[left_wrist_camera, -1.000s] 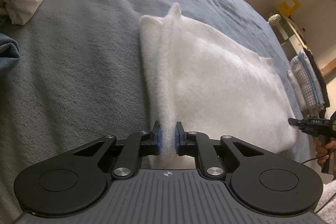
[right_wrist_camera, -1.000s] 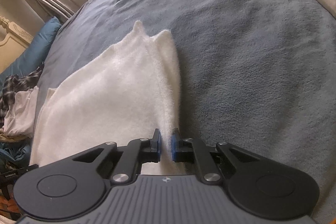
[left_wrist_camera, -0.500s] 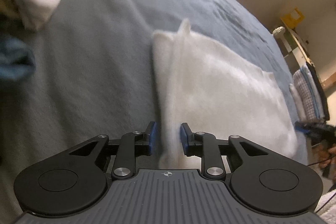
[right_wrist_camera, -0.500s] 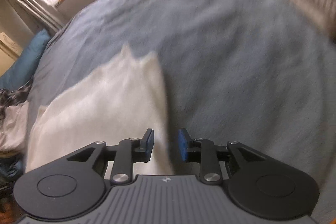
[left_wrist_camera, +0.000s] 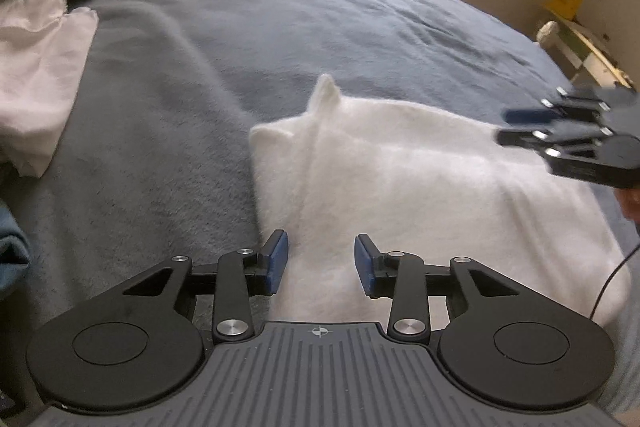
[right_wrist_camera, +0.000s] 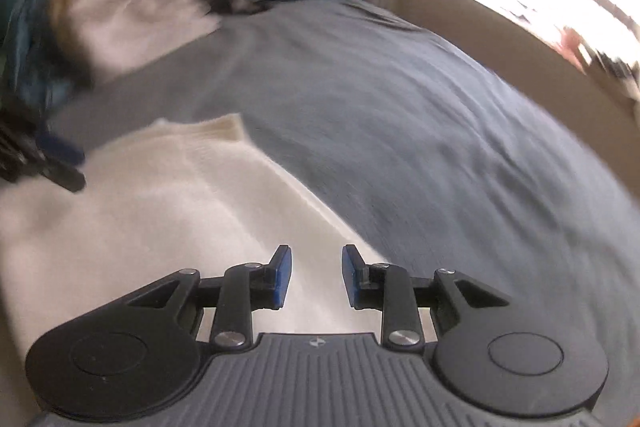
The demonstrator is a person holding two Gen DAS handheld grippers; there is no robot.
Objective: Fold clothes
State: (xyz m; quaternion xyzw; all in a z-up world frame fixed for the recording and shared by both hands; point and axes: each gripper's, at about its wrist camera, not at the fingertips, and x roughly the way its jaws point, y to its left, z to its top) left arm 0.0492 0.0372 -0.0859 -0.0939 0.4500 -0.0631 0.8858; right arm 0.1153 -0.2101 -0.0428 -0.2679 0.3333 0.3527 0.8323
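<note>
At far left a loose heap of clothes (left_wrist_camera: 36,75) lies unfolded. The white towel (left_wrist_camera: 420,195) lies doubled on the grey blanket (left_wrist_camera: 280,27). Left gripper (left_wrist_camera: 321,265) and right gripper (right_wrist_camera: 316,277) hover over it, jaws apart, empty.

Left wrist: low, close over white towel (left_wrist_camera: 420,195), facing 12 o'clock across grey bed (left_wrist_camera: 320,27).
Right wrist: close, blurred, facing 12 o'clock.
Shared: towel, bed, clothes pile (right_wrist_camera: 132,15) at 10 o'clock.
</note>
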